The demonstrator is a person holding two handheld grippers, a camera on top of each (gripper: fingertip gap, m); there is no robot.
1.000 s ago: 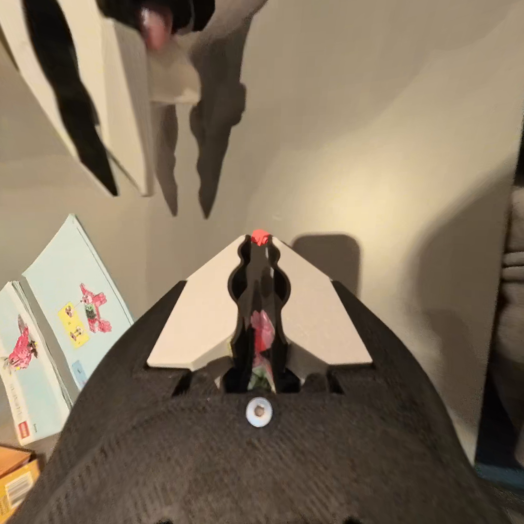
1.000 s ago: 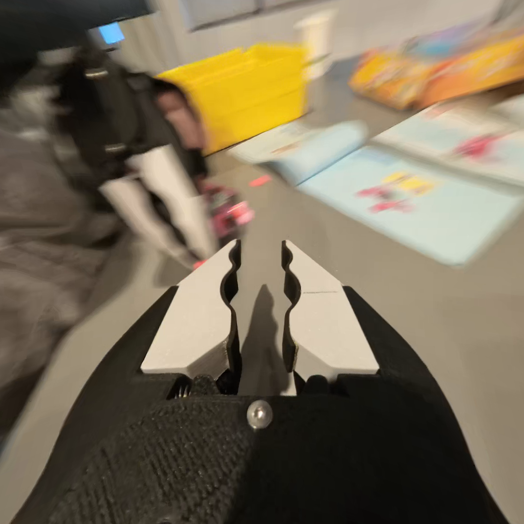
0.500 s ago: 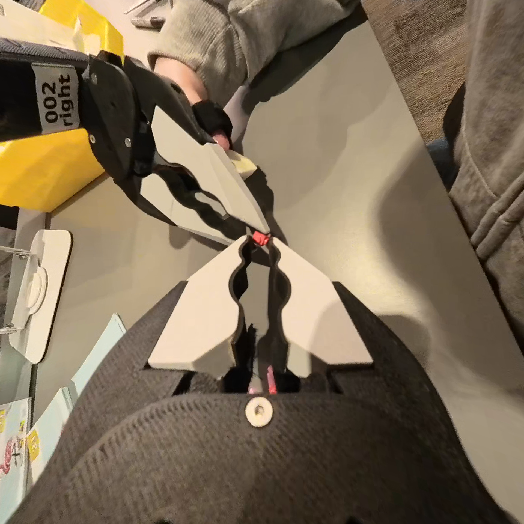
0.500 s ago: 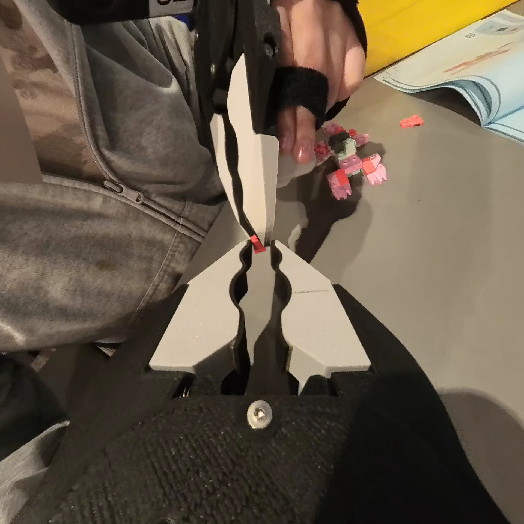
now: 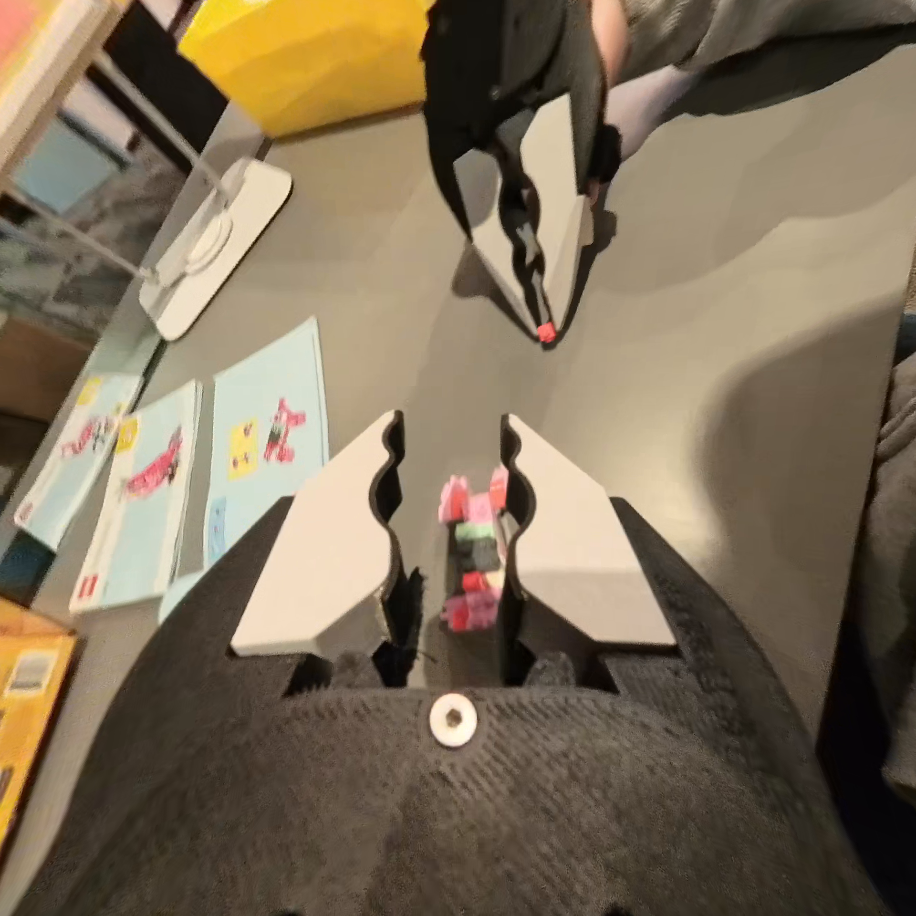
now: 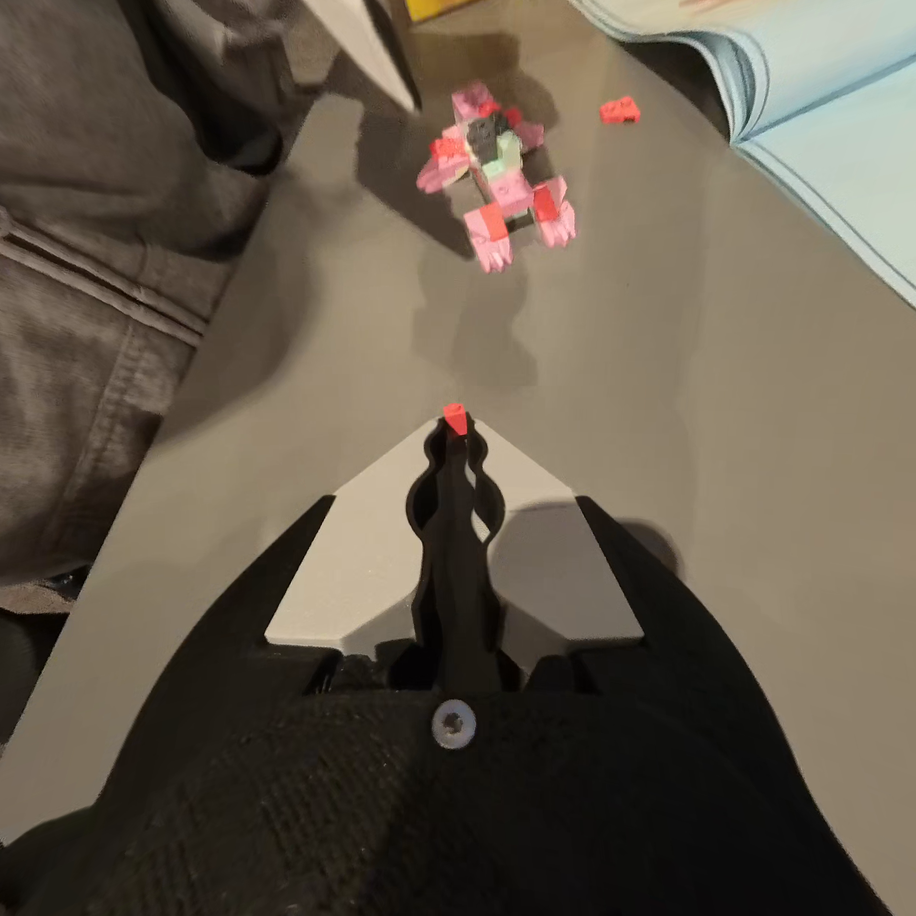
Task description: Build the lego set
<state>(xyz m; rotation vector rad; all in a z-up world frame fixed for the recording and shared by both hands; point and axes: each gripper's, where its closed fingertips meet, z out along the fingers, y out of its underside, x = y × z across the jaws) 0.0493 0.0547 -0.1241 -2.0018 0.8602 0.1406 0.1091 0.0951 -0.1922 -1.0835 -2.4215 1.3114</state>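
One tiny red brick (image 6: pixel 455 419) is pinched right at the fingertips of the right hand-held gripper (image 6: pixel 453 421), jaws squeezed together on it, its narrow end sticking out past the tips toward the pink lego model (image 6: pixel 495 173). Seen from the left wrist, that brick (image 5: pixel 545 331) hangs just above the grey bench (image 5: pixel 694 396), beyond the model (image 5: pixel 473 540).

The left hand-held gripper (image 5: pixel 448 421) has its jaws apart and holds nothing; the model lies on the bench below the gap, close to the right finger. Its long axis runs roughly along the fingers, clawed pink feet at the end nearer the right gripper.

Past the model there's a loose red brick (image 6: pixel 619 110), off to its right from the right wrist view, then the open light-blue instruction booklets (image 5: pixel 270 471). Farther out from the model sit a white lamp base (image 5: pixel 218 248) and a yellow bin (image 5: pixel 307 59).
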